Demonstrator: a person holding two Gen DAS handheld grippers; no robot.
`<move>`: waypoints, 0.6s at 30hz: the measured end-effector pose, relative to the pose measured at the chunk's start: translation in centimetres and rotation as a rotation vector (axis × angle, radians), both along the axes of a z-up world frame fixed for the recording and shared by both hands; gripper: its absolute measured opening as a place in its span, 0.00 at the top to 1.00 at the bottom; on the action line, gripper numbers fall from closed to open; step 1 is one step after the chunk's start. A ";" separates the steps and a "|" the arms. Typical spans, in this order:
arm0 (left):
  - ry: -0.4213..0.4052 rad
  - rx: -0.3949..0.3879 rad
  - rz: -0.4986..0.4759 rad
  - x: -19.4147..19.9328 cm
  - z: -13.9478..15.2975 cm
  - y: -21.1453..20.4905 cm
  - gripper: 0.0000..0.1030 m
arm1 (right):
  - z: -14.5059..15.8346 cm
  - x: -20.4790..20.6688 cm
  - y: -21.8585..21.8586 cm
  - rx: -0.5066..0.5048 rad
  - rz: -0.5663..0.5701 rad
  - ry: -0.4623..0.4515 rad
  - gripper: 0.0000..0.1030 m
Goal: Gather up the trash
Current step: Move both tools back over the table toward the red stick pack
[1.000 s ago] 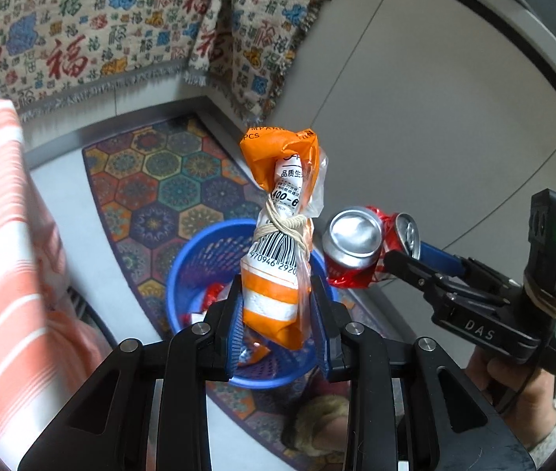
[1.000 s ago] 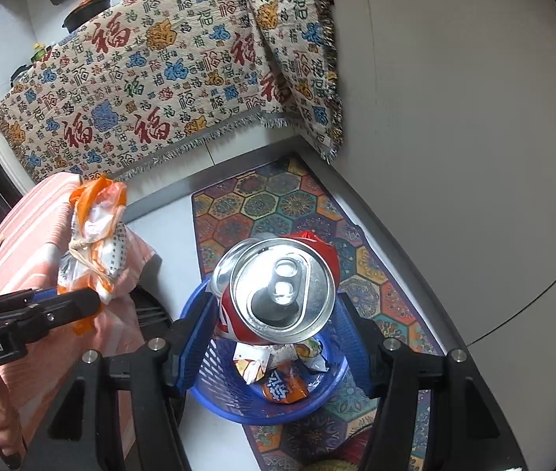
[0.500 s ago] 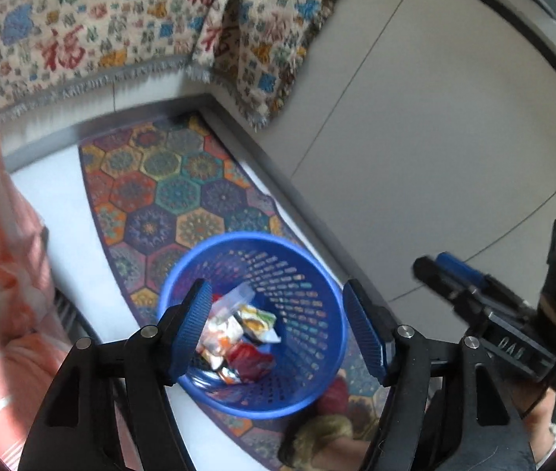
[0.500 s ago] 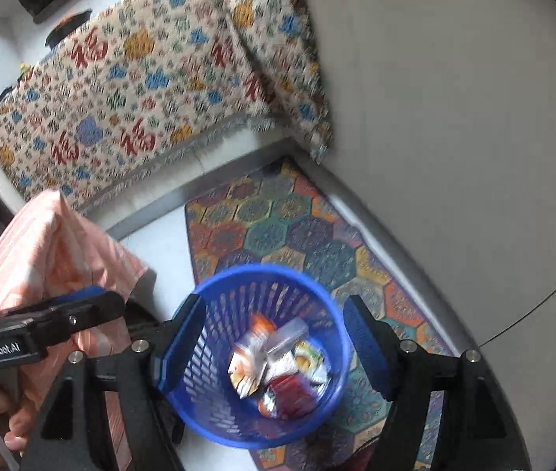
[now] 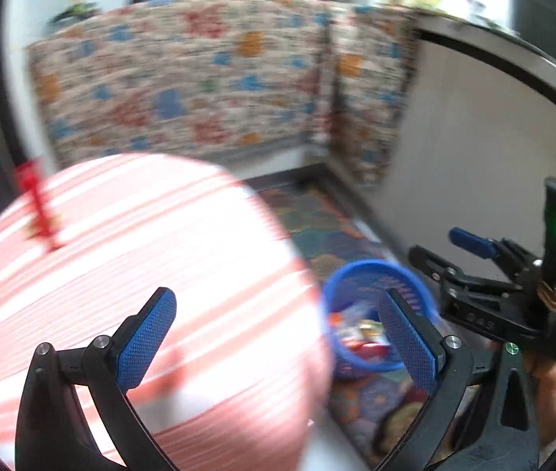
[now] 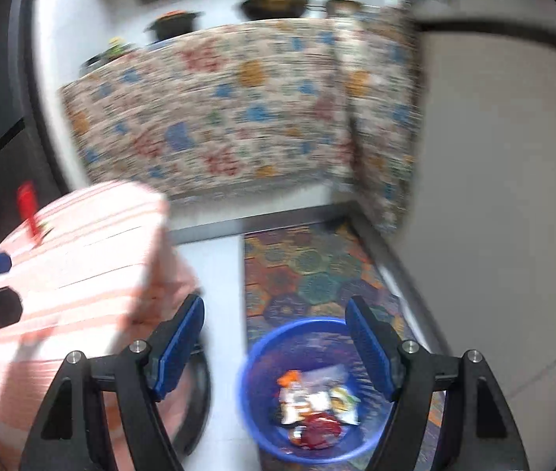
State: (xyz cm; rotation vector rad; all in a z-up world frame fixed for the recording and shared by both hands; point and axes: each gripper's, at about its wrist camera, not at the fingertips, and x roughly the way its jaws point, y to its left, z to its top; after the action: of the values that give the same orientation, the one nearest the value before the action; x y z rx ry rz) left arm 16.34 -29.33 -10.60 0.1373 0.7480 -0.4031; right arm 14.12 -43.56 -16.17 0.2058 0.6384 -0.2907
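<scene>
A blue plastic basket (image 6: pixel 252 357) stands on the floor rug and holds snack packets and a red crushed can (image 6: pixel 317 428). In the left wrist view the basket (image 5: pixel 372 265) sits low and to the right, behind the right finger. My left gripper (image 5: pixel 278 298) hangs above a striped cloth; its jaws are opening with nothing between them. My right gripper (image 6: pixel 274 304) is open and empty above the basket's near side. A hand holds the right gripper (image 5: pixel 437 243) beside the basket. Both views are blurred.
A pink striped cloth (image 5: pixel 121 259) covers a table on the left, with a small red object (image 6: pixel 26 204) on it. A colourful hexagon rug (image 6: pixel 309 267) lies under the basket. A patterned cloth (image 6: pixel 219 110) drapes a counter behind. A pale wall (image 6: pixel 494 196) stands right.
The orange packet and the red can left the jaws and now lie in the basket. Both grippers opened, rose and tilted up, so the basket sits lower in both views.
</scene>
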 end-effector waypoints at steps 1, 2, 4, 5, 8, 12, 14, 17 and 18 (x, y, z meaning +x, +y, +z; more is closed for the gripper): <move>-0.005 0.004 0.045 0.1 -0.1 1.7 0.01 | 0.2 0.6 1.4 -0.006 0.030 0.005 0.26; -0.010 0.012 0.108 0.5 -0.5 4.2 0.01 | 0.3 1.7 3.5 -0.013 0.079 0.014 0.26; 0.003 0.011 0.201 1.3 -1.0 8.3 0.01 | 0.5 3.4 6.9 -0.018 0.161 0.028 0.26; 0.018 0.018 0.247 1.9 -1.3 10.2 0.01 | 0.5 4.3 8.8 -0.022 0.206 0.038 0.26; 0.001 0.078 0.370 3.5 -2.2 15.2 0.01 | 0.2 7.4 14.2 -0.049 0.337 0.097 0.26; 0.024 0.173 0.460 7.2 -4.4 20.2 0.01 | -0.3 11.3 20.6 -0.069 0.489 0.165 0.26; 0.070 0.174 0.481 9.2 -5.9 22.7 0.01 | -0.8 13.6 23.2 -0.053 0.546 0.202 0.26; 0.140 0.131 0.507 11.1 -7.8 25.4 0.01 | -2.0 16.9 26.6 -0.057 0.591 0.233 0.26; 0.166 0.118 0.517 11.7 -8.4 26.3 0.01 | -2.4 17.8 27.2 -0.060 0.596 0.245 0.26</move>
State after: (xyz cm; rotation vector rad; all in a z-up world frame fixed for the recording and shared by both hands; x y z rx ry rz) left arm 28.01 -3.03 -19.00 0.0173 0.9372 0.1237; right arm 31.95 -16.33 -18.59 -0.0846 0.8994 0.2436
